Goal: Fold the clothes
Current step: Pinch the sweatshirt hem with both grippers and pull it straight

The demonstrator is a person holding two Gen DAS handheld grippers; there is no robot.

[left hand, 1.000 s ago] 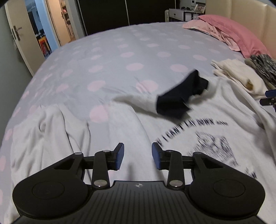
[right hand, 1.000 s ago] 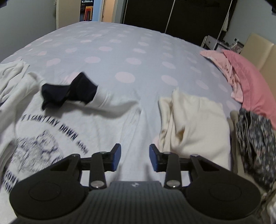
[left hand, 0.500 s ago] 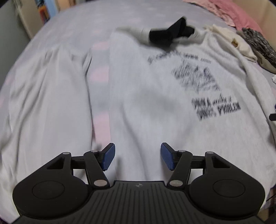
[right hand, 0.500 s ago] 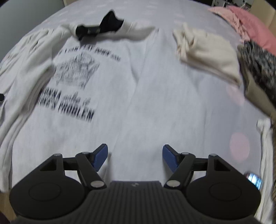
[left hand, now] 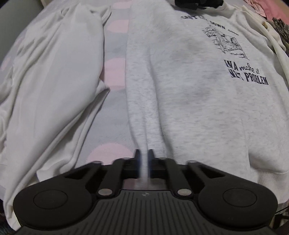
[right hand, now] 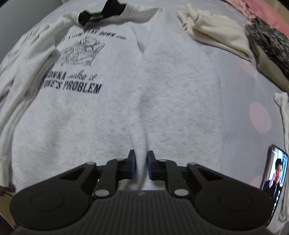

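A light grey sweatshirt (left hand: 189,86) with dark printed text lies face up on the dotted bedsheet; it also shows in the right wrist view (right hand: 162,94). My left gripper (left hand: 144,159) is shut on a pinched ridge of its bottom hem, near the left side. My right gripper (right hand: 140,162) is shut on a pinched ridge of the hem further right. A dark navy item (right hand: 103,12) lies at the sweatshirt's collar, far from both grippers.
A white garment (left hand: 54,81) lies left of the sweatshirt. A folded cream garment (right hand: 216,34) and a dark patterned one (right hand: 271,43) lie at the far right. A phone (right hand: 274,173) with a lit screen lies near the right gripper. The lilac sheet (left hand: 113,101) has pink dots.
Both grippers pulled back from the collar end to the sweatshirt's bottom hem, opened wide on the way, then closed on pinches of the hem fabric.
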